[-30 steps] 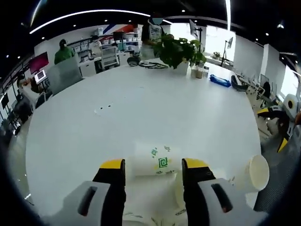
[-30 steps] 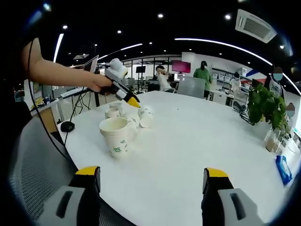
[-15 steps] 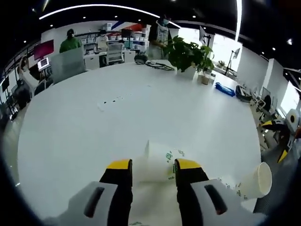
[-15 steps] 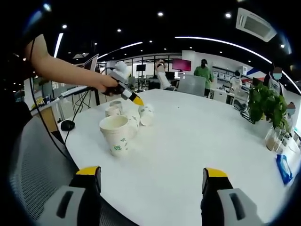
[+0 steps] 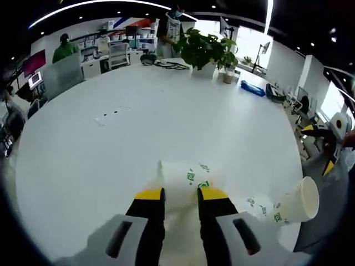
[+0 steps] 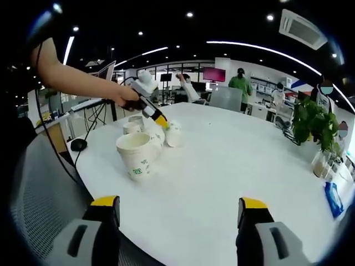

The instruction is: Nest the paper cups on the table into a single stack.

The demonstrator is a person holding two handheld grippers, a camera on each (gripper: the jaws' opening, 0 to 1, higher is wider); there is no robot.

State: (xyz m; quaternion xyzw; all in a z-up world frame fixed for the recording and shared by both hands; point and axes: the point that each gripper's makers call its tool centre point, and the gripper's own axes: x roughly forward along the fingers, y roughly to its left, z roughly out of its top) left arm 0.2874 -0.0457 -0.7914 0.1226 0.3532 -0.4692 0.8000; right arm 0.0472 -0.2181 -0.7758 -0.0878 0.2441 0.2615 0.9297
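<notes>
One big round white table (image 5: pixel 166 111) carries everything, with a potted plant (image 5: pixel 206 51) at its far edge. Left gripper (image 5: pixel 181 194) has its jaws pinched onto a paper cup (image 5: pixel 186 176) lying on its side near the table's near edge; another cup (image 5: pixel 294 202) lies tipped just right of it. Right gripper (image 6: pixel 177 208) hangs wide open, holding nothing, well apart from the cup cluster (image 6: pixel 145 145).

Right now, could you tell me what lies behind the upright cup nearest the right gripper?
Behind the upright cup several more cups lie clustered, the left gripper reaching among them. The front cup covers part of the cluster, so their count is unclear.
</notes>
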